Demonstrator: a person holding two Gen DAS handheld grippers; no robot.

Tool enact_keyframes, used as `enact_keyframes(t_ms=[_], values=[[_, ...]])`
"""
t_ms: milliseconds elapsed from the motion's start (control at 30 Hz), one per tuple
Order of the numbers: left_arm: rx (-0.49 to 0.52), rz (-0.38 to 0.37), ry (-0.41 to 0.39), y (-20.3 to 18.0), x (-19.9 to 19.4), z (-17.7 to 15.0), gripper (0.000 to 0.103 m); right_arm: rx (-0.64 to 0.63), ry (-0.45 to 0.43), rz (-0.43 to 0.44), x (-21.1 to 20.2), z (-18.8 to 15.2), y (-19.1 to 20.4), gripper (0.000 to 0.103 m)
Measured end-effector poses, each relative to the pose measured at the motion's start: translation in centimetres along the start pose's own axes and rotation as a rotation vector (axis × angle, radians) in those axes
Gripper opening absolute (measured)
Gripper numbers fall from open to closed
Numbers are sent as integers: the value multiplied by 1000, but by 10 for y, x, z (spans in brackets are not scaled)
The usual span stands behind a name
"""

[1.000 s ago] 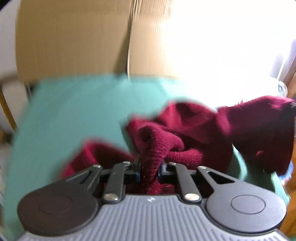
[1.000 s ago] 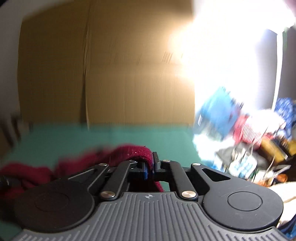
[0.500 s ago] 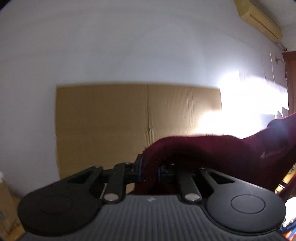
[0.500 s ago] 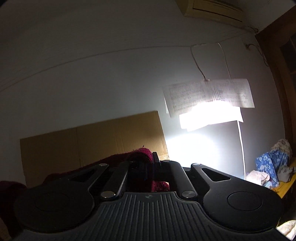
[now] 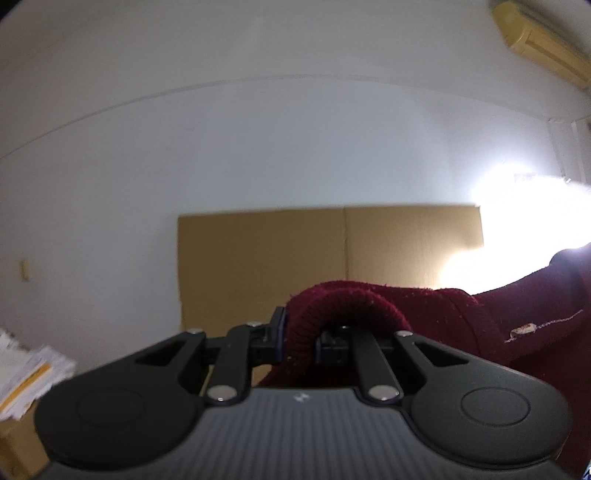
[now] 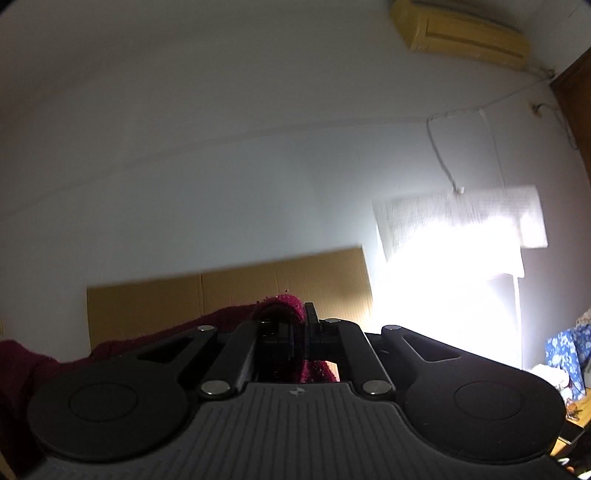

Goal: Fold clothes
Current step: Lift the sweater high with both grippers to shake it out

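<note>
A dark red knitted sweater hangs in the air between both grippers. My left gripper is shut on a thick ribbed fold of it, and the cloth runs off to the right edge of the left wrist view. In the right wrist view my right gripper is shut on another edge of the sweater, which trails away to the left. Both grippers point about level at the wall. The table and the lower part of the sweater are out of sight.
A brown cardboard sheet leans against the white wall ahead. A bright lamp with paper taped over it glares at the right. An air conditioner hangs high up. Stacked papers lie at the left, and blue patterned cloth at the far right.
Both grippers have risen from the green table and tipped up to level, lifting the red sweater with them. The table has dropped out of both views; the wall now fills them.
</note>
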State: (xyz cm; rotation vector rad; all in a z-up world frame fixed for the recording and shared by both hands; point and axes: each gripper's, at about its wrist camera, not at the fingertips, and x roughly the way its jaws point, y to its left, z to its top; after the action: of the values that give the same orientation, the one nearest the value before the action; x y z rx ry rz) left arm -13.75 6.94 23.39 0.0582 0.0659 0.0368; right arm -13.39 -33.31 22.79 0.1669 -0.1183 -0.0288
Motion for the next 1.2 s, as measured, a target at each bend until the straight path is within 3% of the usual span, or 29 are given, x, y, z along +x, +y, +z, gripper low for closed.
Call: enact_keyframes(t_ms=[267,400,533,633,833,967,1067,1200], values=[[44,135,123,-12,36,-53,12,-51,151,-7,48,-53,-6,4],[22,141,126,-4,45,-61,12,-35,172,1,65,-68,-5,4],[16,119,52,5,23,-53,10,43,166,28,57,-61,-10,4],[19,58,-9,18,12,-30,10,85,128,44,43,-44,-14,5],[54,-35,2,22,28,-22,11,52,13,39,20,-19,-6,5],[16,-122,30,31,44,-25,11,39,37,4,20,-29,-1,5],[19,-158,-27,44,34,-13,11,44,27,-30,15,-31,-2,5],[39,-180,-146,58,6,15,11,53,-38,-51,-4,-11,0,5]])
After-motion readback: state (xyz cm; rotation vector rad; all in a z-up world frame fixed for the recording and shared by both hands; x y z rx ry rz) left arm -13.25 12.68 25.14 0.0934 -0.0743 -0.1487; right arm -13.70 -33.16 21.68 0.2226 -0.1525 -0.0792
